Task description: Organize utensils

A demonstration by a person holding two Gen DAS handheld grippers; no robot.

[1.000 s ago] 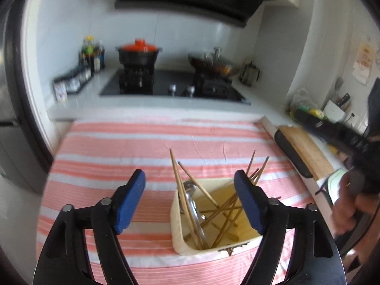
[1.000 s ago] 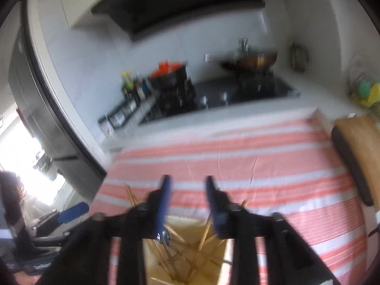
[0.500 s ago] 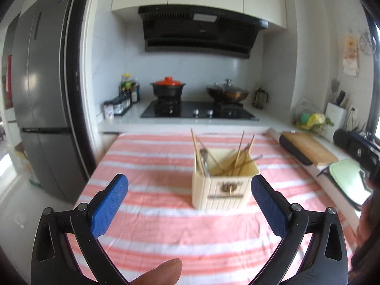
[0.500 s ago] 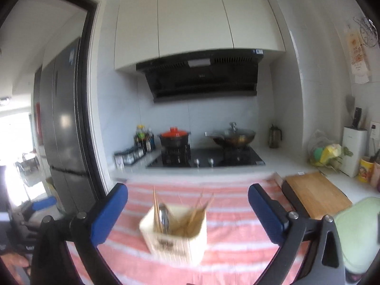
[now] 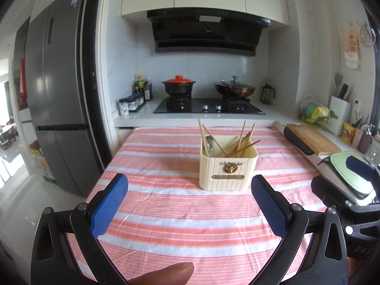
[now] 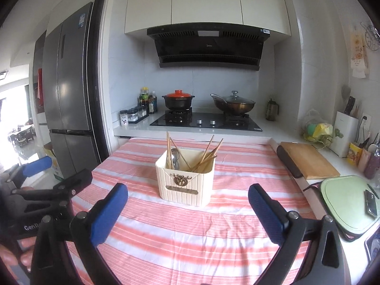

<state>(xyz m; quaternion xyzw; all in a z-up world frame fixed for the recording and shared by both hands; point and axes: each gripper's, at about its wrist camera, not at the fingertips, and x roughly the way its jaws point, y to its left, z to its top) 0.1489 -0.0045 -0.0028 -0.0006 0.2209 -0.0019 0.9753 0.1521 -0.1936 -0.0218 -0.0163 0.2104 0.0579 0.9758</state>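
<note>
left claw [image 5: 189, 191] spread, empty | right claw [image 6: 187, 200] spread, empty | chopsticks [image 5: 239, 140] lower ends hidden in holder [image 5: 228, 171]

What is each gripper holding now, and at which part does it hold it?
Nothing. The left gripper and the right gripper are both wide open and empty, short of the utensil holder, where the chopsticks and spoon stand.

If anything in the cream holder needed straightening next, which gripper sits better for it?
Marginally the left gripper: open, with the utensil holder nearly centred ahead. The right gripper, also open, sees it left of centre.
</note>
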